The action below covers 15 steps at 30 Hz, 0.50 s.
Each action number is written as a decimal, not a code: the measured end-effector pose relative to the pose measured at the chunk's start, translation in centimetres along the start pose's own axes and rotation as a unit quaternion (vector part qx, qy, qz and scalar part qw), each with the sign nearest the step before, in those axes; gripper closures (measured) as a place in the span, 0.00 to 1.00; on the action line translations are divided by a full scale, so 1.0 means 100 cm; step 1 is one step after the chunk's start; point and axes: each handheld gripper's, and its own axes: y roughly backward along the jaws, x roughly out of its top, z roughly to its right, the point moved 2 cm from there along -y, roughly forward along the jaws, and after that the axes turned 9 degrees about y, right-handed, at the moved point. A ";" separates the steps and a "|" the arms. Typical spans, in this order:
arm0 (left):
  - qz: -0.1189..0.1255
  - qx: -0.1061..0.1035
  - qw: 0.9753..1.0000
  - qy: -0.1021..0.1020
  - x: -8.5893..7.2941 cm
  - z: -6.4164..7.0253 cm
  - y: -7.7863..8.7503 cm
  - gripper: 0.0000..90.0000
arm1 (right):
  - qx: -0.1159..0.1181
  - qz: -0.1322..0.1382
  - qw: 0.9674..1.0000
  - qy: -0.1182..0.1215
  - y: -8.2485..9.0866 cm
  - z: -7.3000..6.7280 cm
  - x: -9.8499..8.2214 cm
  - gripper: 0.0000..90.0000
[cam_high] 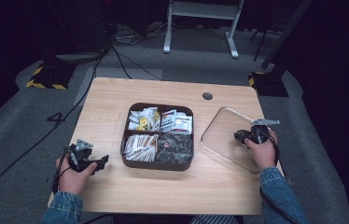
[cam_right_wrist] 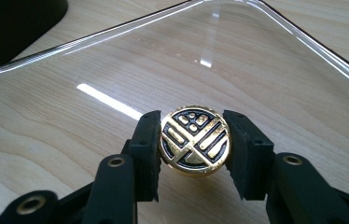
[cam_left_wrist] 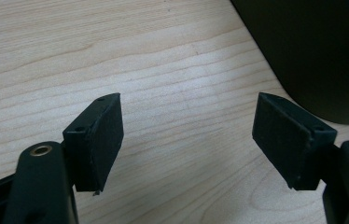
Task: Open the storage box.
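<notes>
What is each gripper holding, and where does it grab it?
The right gripper pinches a gold-and-black knob by its round sides. The left gripper holds nothing.

The high view looks forward and down from above the near edge, taking in the whole surface (cam_high: 172,196). 2 close views ride low over the wood: 1 faces the dark tray (cam_left_wrist: 322,51), also seen from above; the other faces the clear lid (cam_right_wrist: 116,70) at right.
</notes>
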 end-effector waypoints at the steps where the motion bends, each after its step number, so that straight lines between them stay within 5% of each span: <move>1: 0.000 0.000 1.000 0.000 0.000 0.000 0.000 0.28 | -0.001 -0.002 1.000 0.000 -0.001 0.000 -0.001 0.65; 15: -0.001 0.000 1.000 0.000 0.000 0.001 0.000 0.28 | -0.009 -0.007 1.000 0.007 -0.007 -0.001 -0.010 0.65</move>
